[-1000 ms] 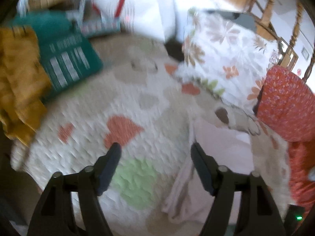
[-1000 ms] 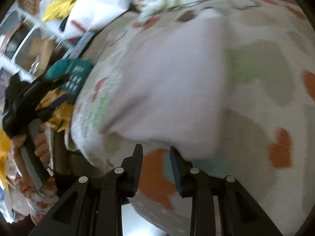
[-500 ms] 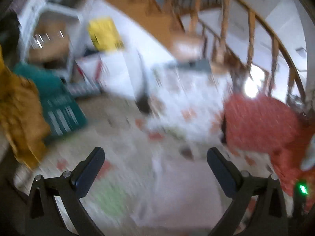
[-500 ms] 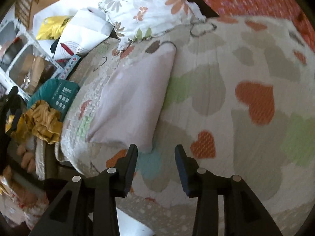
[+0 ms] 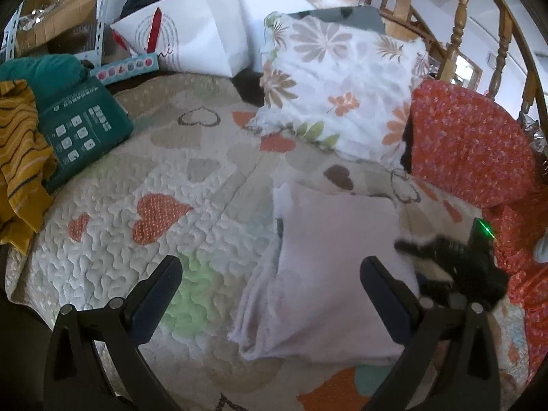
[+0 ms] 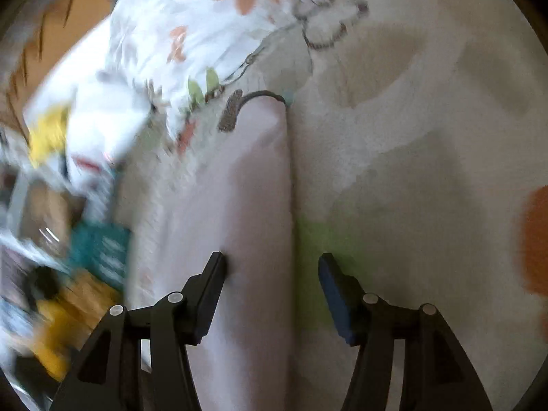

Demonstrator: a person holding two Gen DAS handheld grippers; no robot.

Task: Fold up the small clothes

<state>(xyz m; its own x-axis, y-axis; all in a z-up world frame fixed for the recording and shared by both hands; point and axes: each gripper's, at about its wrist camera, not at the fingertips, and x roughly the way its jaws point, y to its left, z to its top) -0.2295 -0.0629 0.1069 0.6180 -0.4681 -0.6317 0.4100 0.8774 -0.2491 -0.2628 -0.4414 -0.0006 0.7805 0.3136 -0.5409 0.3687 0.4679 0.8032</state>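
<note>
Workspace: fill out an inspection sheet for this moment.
Surface: quilt with heart patches.
Job's things: pale pink garment lying folded on the quilt.
Clutter: floral pillow, red cushion, teal box, mustard striped cloth, white bag.
Grippers: left gripper open wide above the garment; right gripper open, its jaws have just been opening, astride the garment's edge.
Cables: nothing seen.
Surroundings: wooden railing, shelving.
</note>
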